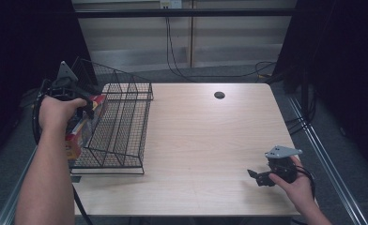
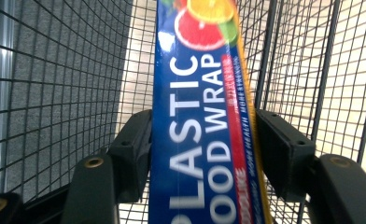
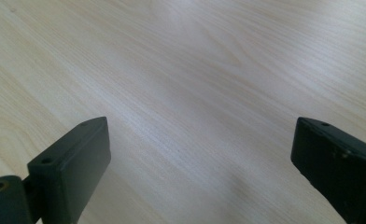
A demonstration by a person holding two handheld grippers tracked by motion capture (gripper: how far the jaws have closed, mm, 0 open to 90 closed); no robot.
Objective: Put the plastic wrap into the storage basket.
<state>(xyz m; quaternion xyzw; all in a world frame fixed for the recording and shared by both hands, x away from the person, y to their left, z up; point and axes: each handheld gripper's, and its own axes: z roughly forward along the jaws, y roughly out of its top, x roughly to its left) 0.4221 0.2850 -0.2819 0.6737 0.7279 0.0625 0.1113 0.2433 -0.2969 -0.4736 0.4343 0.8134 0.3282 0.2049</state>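
Observation:
A blue box of plastic food wrap (image 2: 200, 140) with a fruit picture stands between the jaws of my left gripper (image 2: 204, 151), which press on its two sides. In the high view that box (image 1: 78, 136) sits in the leftmost compartment of a black wire rack (image 1: 126, 123) at the table's left edge, and my left gripper (image 1: 88, 109) reaches down into it from above. My right gripper (image 1: 258, 177) rests low over the front right of the table, pointing left. Its jaws stand wide apart over bare wood (image 3: 202, 154).
The wire rack has several long compartments divided by mesh walls (image 2: 307, 70). The light wooden table (image 1: 205, 140) has a dark round cable hole (image 1: 219, 95) near its far edge. Cables (image 1: 172, 56) hang behind the table.

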